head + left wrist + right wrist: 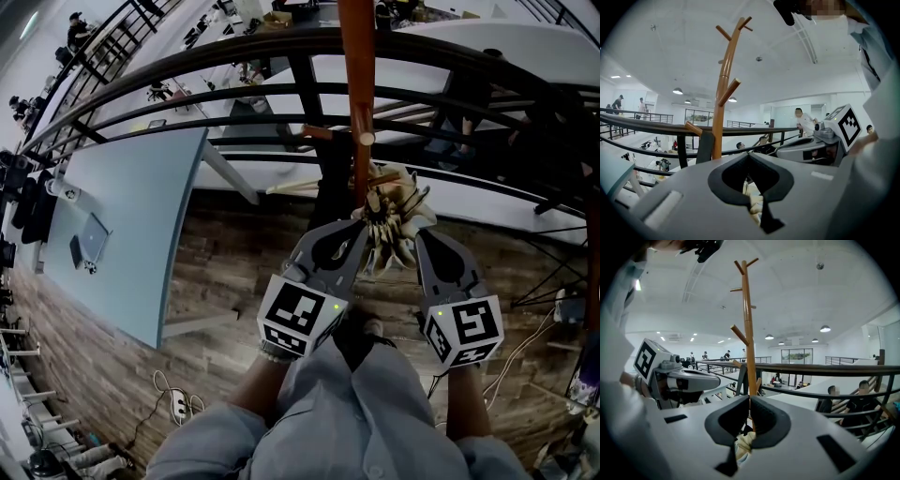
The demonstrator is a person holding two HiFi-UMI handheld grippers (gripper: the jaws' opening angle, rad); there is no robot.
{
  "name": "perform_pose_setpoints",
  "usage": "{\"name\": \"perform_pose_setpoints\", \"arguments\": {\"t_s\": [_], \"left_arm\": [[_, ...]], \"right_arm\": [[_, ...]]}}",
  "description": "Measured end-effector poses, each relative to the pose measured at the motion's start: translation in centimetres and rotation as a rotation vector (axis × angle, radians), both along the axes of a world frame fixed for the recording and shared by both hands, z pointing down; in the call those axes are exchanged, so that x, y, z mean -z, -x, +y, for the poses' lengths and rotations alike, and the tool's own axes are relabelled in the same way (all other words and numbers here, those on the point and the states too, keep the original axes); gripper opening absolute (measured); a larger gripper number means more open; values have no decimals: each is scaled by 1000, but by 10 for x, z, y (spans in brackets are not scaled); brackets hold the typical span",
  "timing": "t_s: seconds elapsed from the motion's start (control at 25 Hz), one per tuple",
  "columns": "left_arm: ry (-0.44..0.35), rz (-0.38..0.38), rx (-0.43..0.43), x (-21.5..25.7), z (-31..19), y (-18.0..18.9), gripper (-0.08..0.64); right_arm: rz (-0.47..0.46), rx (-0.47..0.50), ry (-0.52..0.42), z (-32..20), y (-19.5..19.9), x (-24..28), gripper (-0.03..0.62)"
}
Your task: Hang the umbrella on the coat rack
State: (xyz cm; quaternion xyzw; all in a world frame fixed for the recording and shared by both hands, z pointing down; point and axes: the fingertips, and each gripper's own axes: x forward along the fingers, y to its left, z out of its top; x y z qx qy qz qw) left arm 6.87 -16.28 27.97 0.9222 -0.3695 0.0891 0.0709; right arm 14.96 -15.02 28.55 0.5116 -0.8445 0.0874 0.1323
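Holding the folded umbrella (394, 220) close by the coat rack (357, 94) pole, left gripper (360, 239) and right gripper (421, 242) both pinched shut on its cloth, likely steadying it for hooking on.

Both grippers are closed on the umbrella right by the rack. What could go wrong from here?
1. The left gripper and right gripper pinch the umbrella only at its bunched cream fabric, so that thin hold could slip during the lift.
2. The coat rack stands close by the railing, with people on the level below. A dropped umbrella might fall through.
3. The nearest peg looks short, so the umbrella may slide off.
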Motion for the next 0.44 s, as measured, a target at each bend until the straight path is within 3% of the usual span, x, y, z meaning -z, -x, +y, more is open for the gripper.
{"name": "perform_pose_setpoints", "arguments": {"t_s": [0.44], "left_arm": [[25,-4,0,-4,2,5,6]], "right_arm": [[11,6,14,2,5,-4,6]]}}
